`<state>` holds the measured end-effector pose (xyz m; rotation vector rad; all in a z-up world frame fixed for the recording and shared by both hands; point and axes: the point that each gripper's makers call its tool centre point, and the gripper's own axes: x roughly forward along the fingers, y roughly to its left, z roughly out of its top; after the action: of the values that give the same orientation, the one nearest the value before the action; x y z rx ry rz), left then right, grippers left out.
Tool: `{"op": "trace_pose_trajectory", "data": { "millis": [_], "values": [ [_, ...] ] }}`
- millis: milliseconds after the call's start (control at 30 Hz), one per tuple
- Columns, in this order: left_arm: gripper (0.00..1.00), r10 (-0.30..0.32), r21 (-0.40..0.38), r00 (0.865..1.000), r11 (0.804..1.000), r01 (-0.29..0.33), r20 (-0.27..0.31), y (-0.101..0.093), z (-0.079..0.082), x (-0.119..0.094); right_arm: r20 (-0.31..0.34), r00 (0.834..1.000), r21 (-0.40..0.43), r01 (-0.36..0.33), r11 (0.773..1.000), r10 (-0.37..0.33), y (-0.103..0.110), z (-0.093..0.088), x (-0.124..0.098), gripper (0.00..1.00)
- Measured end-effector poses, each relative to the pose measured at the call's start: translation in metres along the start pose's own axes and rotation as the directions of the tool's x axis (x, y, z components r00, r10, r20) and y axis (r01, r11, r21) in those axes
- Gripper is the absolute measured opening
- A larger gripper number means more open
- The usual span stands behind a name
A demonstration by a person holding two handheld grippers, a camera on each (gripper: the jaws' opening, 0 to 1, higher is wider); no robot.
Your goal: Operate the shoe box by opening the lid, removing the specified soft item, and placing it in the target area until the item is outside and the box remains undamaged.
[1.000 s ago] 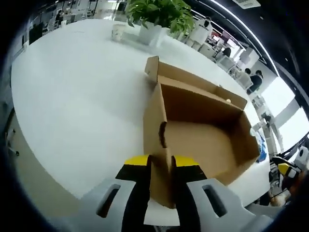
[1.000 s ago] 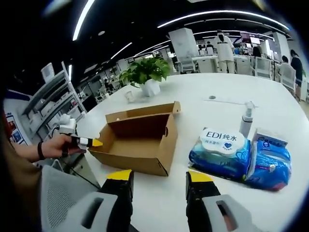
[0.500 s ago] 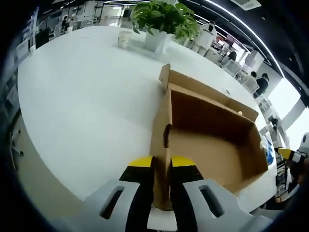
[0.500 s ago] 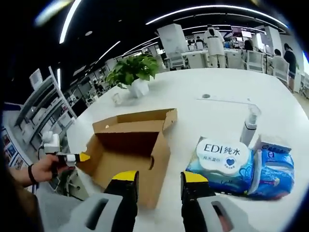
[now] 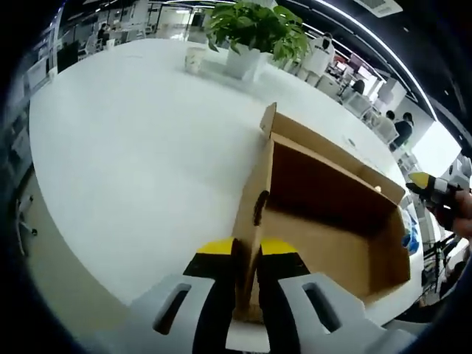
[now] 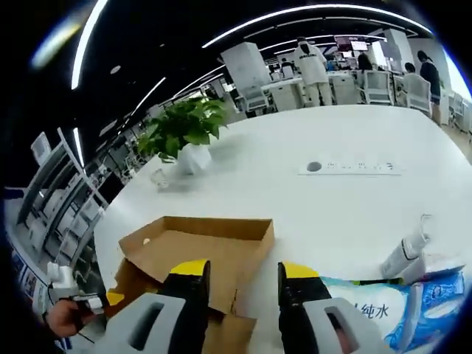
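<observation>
A wide white table runs through an open office under a dark ceiling with long light strips. A leafy potted plant in a white pot stands at the far end. White desks and chairs fill the background, with shelving along one side.

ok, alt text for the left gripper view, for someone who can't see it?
The left gripper is clamped on the near end wall of an open, empty cardboard shoe box on a white table. A potted plant stands at the far edge, and the right gripper shows at the right.
</observation>
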<state>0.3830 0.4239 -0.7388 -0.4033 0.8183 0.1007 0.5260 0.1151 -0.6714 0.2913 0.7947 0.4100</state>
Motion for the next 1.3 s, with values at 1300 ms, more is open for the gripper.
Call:
{"op": "trace_pose_trajectory", "data": {
  "millis": [1300],
  "values": [
    [0.07, 0.023, 0.058, 1.000, 0.998, -0.022, -0.012, 0.001, -0.002, 0.003, -0.270, 0.955, -0.024, 0.119, 0.993, -0.121, -0.037, -0.011, 0.115, 0.05]
  ]
}}
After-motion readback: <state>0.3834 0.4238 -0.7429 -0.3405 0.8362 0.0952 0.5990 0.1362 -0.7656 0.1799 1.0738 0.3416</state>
